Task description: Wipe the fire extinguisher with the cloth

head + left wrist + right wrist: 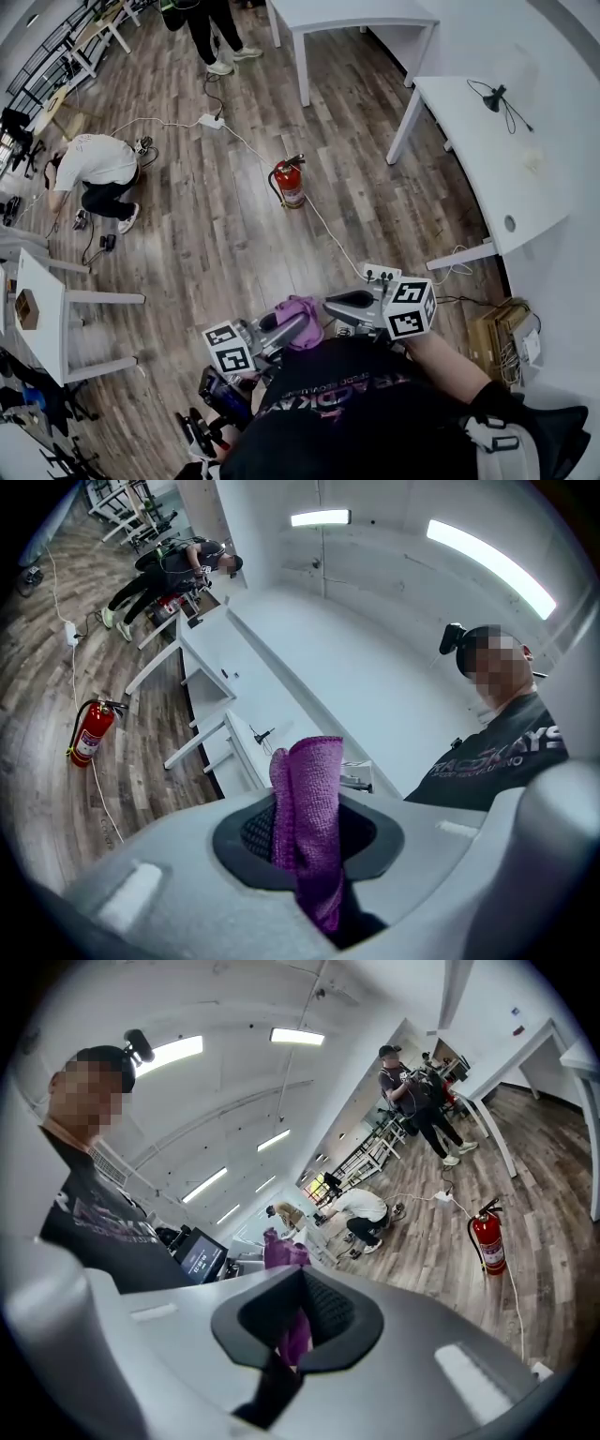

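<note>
A red fire extinguisher (290, 182) stands upright on the wood floor, well ahead of me and far from both grippers; it also appears in the left gripper view (90, 731) and the right gripper view (488, 1237). My left gripper (284, 327) is shut on a purple cloth (314, 822), which sticks up between its pads and bunches at the tip (302, 317). My right gripper (330, 302) is held close beside it, its jaws a little apart with nothing gripped. The cloth (281, 1247) shows just past its fingers.
A white cable (330, 234) runs along the floor past the extinguisher to a power strip (211, 121). White tables stand at right (487, 159), far (356, 14) and left (42, 291). One person (98, 169) crouches on the floor at left; another (216, 33) stands beyond.
</note>
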`<action>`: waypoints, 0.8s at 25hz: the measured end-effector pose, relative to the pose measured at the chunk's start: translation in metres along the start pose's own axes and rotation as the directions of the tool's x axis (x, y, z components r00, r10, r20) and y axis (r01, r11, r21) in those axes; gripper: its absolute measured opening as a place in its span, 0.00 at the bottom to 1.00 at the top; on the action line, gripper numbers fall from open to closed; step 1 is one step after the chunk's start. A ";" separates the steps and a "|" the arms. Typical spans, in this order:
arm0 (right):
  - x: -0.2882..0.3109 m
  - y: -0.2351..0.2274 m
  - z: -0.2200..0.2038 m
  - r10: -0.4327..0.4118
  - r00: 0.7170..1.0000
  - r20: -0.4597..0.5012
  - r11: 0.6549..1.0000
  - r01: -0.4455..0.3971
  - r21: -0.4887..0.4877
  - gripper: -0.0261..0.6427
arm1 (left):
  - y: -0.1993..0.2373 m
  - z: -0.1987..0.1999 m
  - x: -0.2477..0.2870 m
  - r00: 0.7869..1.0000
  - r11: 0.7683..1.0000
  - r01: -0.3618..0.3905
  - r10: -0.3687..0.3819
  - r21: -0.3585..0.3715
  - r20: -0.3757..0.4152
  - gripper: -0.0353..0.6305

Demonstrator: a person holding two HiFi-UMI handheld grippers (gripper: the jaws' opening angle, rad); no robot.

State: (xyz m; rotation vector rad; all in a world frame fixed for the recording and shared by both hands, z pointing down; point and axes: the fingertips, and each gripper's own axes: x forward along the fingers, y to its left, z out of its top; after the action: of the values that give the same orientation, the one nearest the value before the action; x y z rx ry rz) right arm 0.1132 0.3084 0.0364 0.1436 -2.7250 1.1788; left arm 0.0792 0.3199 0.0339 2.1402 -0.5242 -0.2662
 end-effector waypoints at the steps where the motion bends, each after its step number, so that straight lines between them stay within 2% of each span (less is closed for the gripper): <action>1: -0.001 0.002 -0.001 0.002 1.000 -0.004 1.000 -0.002 -0.011 0.04 | -0.002 -0.002 0.002 1.000 1.000 0.001 -0.001 0.005 0.001 0.16; 5: -0.008 0.006 -0.002 0.014 1.000 -0.014 0.999 -0.014 -0.052 0.04 | -0.007 -0.007 0.008 1.000 1.000 -0.003 0.003 0.024 0.007 0.16; 12: -0.006 0.006 0.010 0.031 0.999 0.022 0.998 -0.030 -0.052 0.04 | -0.006 0.004 0.000 1.000 0.999 -0.021 0.021 0.043 0.012 0.16; 20: -0.002 0.004 0.012 0.031 0.999 0.030 0.999 -0.030 -0.039 0.04 | -0.008 0.001 0.006 0.999 0.999 -0.002 0.003 0.045 -0.036 0.16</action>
State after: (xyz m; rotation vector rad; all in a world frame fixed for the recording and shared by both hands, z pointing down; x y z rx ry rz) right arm 0.1128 0.3025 0.0252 0.1160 -2.7840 1.1396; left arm 0.0865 0.3211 0.0267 2.1841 -0.5164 -0.2161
